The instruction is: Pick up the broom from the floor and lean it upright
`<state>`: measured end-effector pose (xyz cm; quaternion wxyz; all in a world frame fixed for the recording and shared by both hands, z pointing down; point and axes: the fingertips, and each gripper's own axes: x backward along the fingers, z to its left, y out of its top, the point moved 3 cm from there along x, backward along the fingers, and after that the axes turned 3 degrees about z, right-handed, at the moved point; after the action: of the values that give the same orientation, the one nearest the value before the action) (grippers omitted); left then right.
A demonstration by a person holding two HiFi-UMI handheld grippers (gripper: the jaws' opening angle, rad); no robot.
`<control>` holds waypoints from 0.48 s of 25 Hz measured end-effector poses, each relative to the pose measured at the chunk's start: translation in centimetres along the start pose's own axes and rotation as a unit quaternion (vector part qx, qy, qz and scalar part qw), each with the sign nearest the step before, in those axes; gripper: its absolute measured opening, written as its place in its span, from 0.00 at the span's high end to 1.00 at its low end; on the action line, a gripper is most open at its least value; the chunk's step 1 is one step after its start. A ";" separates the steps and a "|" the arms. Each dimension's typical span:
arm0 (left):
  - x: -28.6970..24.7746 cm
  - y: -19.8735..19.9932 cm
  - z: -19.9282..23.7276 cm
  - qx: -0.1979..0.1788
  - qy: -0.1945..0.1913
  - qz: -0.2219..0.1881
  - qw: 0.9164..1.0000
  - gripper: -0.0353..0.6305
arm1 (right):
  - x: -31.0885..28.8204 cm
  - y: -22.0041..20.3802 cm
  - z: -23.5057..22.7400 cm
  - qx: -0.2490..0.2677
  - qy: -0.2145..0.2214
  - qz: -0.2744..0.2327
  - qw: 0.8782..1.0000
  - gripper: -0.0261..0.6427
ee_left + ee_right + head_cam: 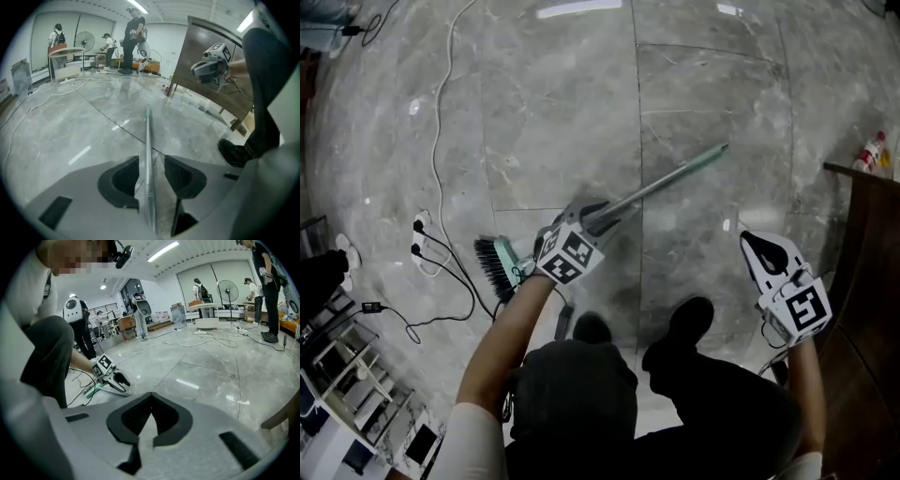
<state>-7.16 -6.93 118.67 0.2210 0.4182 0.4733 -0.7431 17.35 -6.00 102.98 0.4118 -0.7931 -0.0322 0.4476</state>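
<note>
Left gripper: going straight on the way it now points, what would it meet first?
Probably the broom handle, which already lies between the open jaws of the left gripper. Just beneath it is the floor, though depth is hard to judge.

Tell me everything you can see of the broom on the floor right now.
The broom lies flat on the grey marble floor. Its long silvery metal handle ends in a greenish grip. At the other end a teal head carries dark bristles. The left gripper straddles the handle near the head, with one jaw on either side, apart and not clamped on it.
</note>
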 end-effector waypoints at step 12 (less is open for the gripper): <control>-5.1 -4.0 0.7 -0.033 0.025 0.025 0.999 0.76 | -2.2 -2.9 0.5 -0.005 -0.001 0.015 1.000 0.96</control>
<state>-7.58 -6.07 125.14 0.2412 0.4413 0.4923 -0.7104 16.60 -4.63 106.34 0.4010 -0.7953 -0.0226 0.4541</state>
